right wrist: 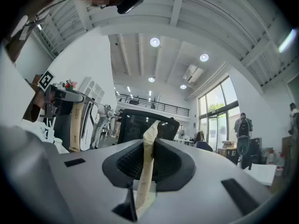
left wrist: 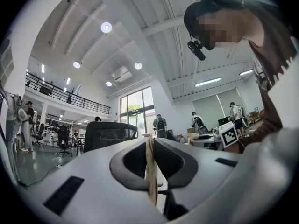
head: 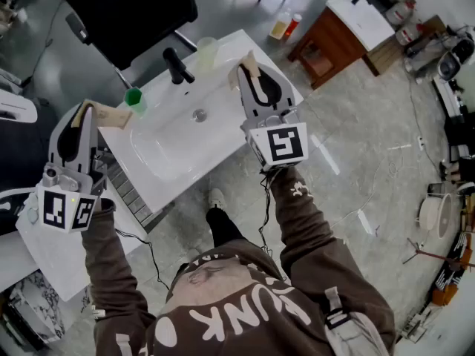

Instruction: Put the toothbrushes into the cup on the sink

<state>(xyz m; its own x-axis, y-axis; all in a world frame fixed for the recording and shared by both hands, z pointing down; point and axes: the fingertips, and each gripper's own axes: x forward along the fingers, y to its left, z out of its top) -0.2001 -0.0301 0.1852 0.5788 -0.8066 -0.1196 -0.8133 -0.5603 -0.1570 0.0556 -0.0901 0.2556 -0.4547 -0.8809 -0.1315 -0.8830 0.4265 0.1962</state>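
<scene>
In the head view a white sink (head: pixel 223 136) with a black faucet (head: pixel 177 65) stands ahead of me. A translucent cup (head: pixel 206 50) sits on its far rim, and a small green cup (head: pixel 134 97) on its left rim. I see no toothbrush in any view. My left gripper (head: pixel 89 110) is raised left of the sink, and my right gripper (head: pixel 249 64) is raised over the sink's right side. Both point upward. The left gripper (left wrist: pixel 149 146) and the right gripper (right wrist: pixel 149 132) are shut, tan pads pressed together with nothing between them.
A black office chair (head: pixel 133 6) stands behind the sink. A wooden cabinet (head: pixel 334 39) with bottles (head: pixel 286 24) beside it is at the back right. A white table (head: pixel 44 236) lies under my left arm. People stand far off in both gripper views.
</scene>
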